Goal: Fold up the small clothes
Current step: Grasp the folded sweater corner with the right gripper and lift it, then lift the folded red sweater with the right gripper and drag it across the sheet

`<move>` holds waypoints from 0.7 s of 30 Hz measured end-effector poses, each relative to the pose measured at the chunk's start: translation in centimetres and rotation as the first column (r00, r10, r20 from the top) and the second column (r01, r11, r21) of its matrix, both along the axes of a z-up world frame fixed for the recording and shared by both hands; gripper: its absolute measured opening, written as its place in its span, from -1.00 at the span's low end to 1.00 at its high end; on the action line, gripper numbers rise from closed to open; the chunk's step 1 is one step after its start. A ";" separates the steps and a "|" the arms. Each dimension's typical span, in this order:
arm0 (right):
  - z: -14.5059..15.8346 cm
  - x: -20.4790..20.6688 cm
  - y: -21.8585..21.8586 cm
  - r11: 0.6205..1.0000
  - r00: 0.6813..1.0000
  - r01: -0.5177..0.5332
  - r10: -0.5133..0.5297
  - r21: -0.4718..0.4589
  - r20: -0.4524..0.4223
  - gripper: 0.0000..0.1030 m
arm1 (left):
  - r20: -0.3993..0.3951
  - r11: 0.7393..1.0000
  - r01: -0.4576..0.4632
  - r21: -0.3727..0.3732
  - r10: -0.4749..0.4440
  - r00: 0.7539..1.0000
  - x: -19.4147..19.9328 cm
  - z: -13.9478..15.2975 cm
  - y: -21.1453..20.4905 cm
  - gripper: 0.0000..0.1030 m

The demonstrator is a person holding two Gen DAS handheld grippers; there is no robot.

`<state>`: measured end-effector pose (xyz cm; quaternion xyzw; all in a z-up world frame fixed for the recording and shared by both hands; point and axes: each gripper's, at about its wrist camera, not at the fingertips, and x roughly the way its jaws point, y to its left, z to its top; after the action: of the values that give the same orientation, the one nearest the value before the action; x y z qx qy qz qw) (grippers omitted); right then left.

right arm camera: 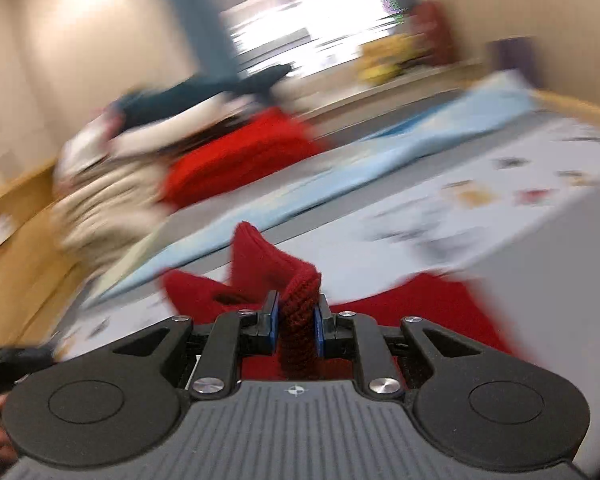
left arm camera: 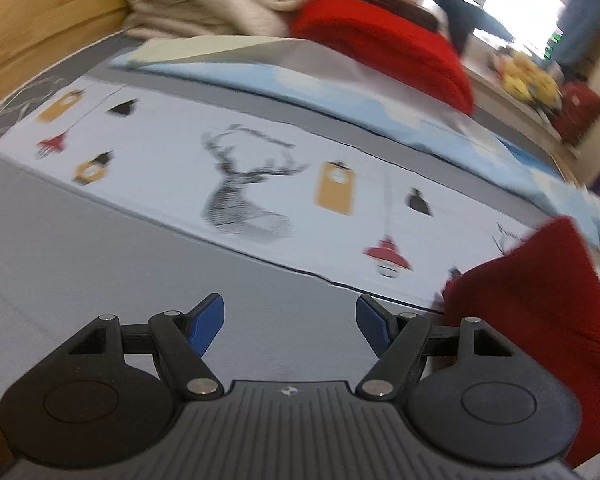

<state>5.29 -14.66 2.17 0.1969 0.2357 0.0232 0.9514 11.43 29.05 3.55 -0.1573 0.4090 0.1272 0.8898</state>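
Note:
My right gripper (right arm camera: 296,316) is shut on a ribbed edge of a dark red knit garment (right arm camera: 276,264), lifting a fold of it above the bed; the rest of the garment trails below the jaws. The same red knit garment (left arm camera: 540,320) shows at the right edge of the left wrist view. My left gripper (left arm camera: 290,320) is open and empty, jaws wide apart, hovering over the grey bed sheet (left arm camera: 100,248) just left of the garment. Both views are motion-blurred.
A printed pillowcase with a deer design (left arm camera: 244,196) lies across the bed. A light blue cloth (left arm camera: 300,84) lies behind it. A pile of cream knitwear (left arm camera: 204,0) and a red knit (left arm camera: 384,48) sit at the bed's far end. A wooden bed frame (left arm camera: 32,20) runs along the left.

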 end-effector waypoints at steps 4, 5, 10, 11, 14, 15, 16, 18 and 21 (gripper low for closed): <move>-6.4 1.3 -9.0 0.976 0.931 0.219 -0.209 0.000 -0.299 -0.65 | -0.012 0.998 0.056 0.013 -0.056 0.998 1.8 -0.5 -3.9 0.51; -8.0 1.7 -10.6 0.974 0.893 0.227 -0.209 -0.002 -0.398 -0.63 | -0.019 0.998 0.068 0.011 -0.068 0.998 2.1 -0.7 -4.8 0.51; -7.0 0.7 -15.1 0.975 0.896 0.223 -0.199 0.016 -0.397 -0.31 | -0.035 0.991 0.131 0.033 -0.130 0.991 3.2 -1.3 -7.9 0.51; -6.0 1.1 -15.5 0.981 0.914 0.193 -0.173 0.018 -0.368 -0.26 | -0.035 0.989 0.141 0.041 -0.140 0.990 3.4 -1.3 -8.4 0.51; -4.1 3.0 -16.3 0.995 0.946 0.071 -0.044 0.071 -0.322 -0.19 | -0.047 0.984 0.167 0.058 -0.164 0.985 3.8 -1.7 -9.6 0.51; -3.6 4.3 -16.3 0.997 0.950 0.010 0.014 0.077 -0.311 -0.14 | -0.053 0.983 0.176 0.060 -0.173 0.983 3.9 -1.9 -10.1 0.51; -3.3 5.5 -16.0 0.996 0.950 -0.050 0.070 0.074 -0.304 -0.09 | -0.059 0.980 0.188 0.062 -0.184 0.981 3.9 -2.0 -10.3 0.51; -3.2 8.3 -15.3 0.988 0.936 -0.150 0.157 0.049 -0.314 0.03 | -0.068 0.974 0.217 0.072 -0.212 0.975 3.8 -2.3 -11.1 0.51; -4.6 11.6 -15.0 0.975 0.902 -0.215 0.217 0.048 -0.374 0.04 | -0.088 0.959 0.273 0.079 -0.266 0.960 3.8 -3.0 -12.4 0.52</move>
<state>16.88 -29.70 -2.39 0.1732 0.4342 0.0908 0.8793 15.27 16.63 0.57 -0.0547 0.4541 0.0288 0.8888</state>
